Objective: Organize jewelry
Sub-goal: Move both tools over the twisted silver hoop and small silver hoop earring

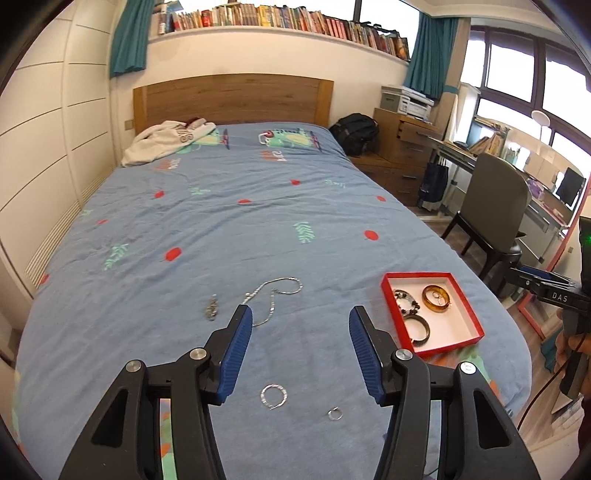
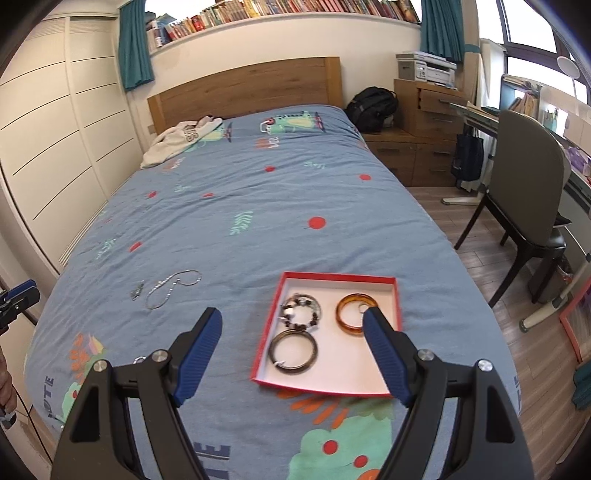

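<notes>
Jewelry (image 1: 273, 396) loose on bedspread (image 1: 258, 229)

bedspread (image 1: 258, 229): matt rumpled cloth | chain (image 1: 275, 295) on it: shiny metal | bangle (image 2: 352, 314) in red box (image 2: 397, 295): glossy amber | headboard (image 1: 232, 98): wood

Prob. home bedroom: bed (image 1: 236, 221), bookshelf (image 1: 280, 18)

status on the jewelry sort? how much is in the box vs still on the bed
Done: the red box holds an amber bangle, a beaded bracelet and a dark bangle. In hand: nothing; left gripper and right gripper are both open and empty. Left on the bedspread: silver chain, small silver piece, sparkly ring, small ring.
</notes>
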A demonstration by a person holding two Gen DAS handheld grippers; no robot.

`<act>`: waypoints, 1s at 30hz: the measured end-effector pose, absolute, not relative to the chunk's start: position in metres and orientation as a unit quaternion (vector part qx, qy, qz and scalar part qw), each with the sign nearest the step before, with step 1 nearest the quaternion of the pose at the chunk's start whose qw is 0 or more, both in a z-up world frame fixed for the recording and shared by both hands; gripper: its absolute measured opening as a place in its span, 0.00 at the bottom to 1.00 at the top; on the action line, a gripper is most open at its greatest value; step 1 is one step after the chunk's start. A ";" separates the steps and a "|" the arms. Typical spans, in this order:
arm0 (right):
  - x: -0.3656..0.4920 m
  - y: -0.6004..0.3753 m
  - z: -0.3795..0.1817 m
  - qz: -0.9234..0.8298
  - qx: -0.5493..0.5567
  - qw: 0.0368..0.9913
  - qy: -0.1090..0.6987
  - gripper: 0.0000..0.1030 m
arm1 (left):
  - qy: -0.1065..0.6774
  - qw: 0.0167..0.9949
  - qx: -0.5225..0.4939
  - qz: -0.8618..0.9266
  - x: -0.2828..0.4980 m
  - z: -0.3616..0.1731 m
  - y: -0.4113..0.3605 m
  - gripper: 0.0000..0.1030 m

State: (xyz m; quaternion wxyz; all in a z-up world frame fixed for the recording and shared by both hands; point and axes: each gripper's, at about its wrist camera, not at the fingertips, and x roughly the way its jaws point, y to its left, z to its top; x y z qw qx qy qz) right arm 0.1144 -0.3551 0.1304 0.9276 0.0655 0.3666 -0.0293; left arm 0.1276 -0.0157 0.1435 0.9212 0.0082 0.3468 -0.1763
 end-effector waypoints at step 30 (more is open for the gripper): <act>0.131 -0.226 0.105 0.104 0.016 0.921 0.375 0.76 | 0.387 0.917 -0.034 -0.093 0.124 0.085 0.095 0.52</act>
